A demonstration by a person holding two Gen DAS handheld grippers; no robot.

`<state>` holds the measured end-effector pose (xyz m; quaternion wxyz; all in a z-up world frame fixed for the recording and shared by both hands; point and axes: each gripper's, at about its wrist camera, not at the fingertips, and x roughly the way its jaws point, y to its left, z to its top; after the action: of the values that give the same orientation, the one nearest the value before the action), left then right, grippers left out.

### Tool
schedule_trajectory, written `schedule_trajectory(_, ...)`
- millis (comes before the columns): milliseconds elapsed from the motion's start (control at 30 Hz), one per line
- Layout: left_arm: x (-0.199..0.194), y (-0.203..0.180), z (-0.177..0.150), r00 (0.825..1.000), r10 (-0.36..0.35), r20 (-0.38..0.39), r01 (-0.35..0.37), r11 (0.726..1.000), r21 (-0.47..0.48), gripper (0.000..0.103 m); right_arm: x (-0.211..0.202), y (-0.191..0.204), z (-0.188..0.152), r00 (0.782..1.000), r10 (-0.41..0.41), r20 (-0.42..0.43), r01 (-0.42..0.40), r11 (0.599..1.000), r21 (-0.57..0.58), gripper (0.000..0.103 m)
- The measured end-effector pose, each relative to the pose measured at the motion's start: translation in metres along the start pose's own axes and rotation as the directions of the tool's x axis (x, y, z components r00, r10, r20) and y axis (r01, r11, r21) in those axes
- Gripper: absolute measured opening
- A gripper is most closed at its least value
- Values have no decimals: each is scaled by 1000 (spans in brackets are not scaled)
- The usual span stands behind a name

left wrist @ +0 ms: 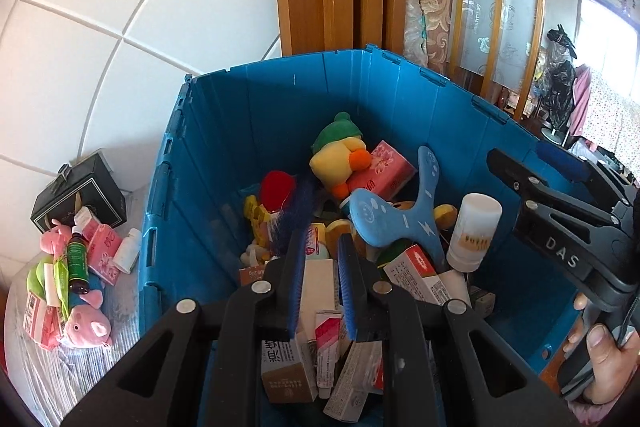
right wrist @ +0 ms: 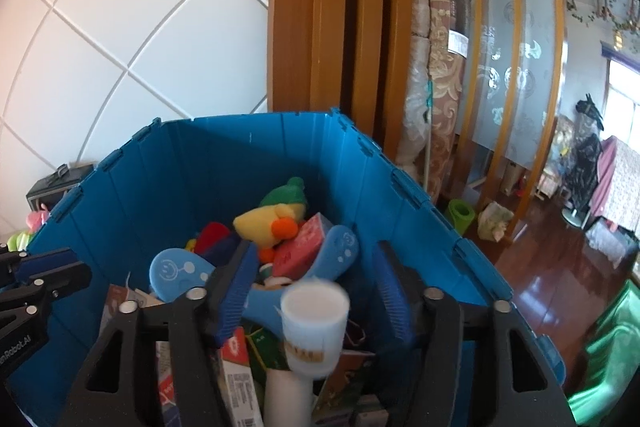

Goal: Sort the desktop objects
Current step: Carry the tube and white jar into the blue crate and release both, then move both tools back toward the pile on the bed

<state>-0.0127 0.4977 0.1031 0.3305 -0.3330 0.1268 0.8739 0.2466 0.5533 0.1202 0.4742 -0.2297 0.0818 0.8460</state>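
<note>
From the left wrist: we're over the blue crate [left wrist: 280,115], which is crowded with boxes, a plush duck [left wrist: 340,159] and a blue boomerang-shaped toy [left wrist: 400,219]. The left claw [left wrist: 318,287] has its blue pads drawn close together with nothing between them, poised above the cartons at six o'clock. A second heap waits on the worktop [left wrist: 60,375] at nine o'clock: a pink pig plush [left wrist: 88,323], a green dropper bottle [left wrist: 77,259], a dark box [left wrist: 78,195]. Over at three o'clock the right claw [left wrist: 520,175] hangs just beside the white bottle [left wrist: 474,231], which stands upside down in the crate.

From the right wrist: the right claw [right wrist: 316,291] stands wide, and the white bottle [right wrist: 314,331] sits blurred between the pads [right wrist: 236,291] with a clear gap either side, so it's a drop-off into the crate, judging by that. Next, I'd say, the right claw lifts clear and one claw goes to nine o'clock for the next piece.
</note>
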Motion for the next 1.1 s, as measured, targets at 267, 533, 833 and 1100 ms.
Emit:
schedule_trajectory(267,-1,-1,-2,1000,14,6,-14,1000,12,16,-15,9,-3,990,-56,130,59,998,-16,102)
schedule_trajectory(533,-8,7,-3,999,-11,47,13,999,-32,16,-15,2,-1,990,-31,140,28,999,21,102)
schedule_trajectory(833,-57,42,-24,975,77,206,-51,990,-130,17,-17,7,-2,985,-75,158,74,997,15,103)
schedule_trajectory(1100,-111,112,-62,886,302,353,-206,937,-284,81,-21,29,-10,980,-159,117,165,985,-44,103)
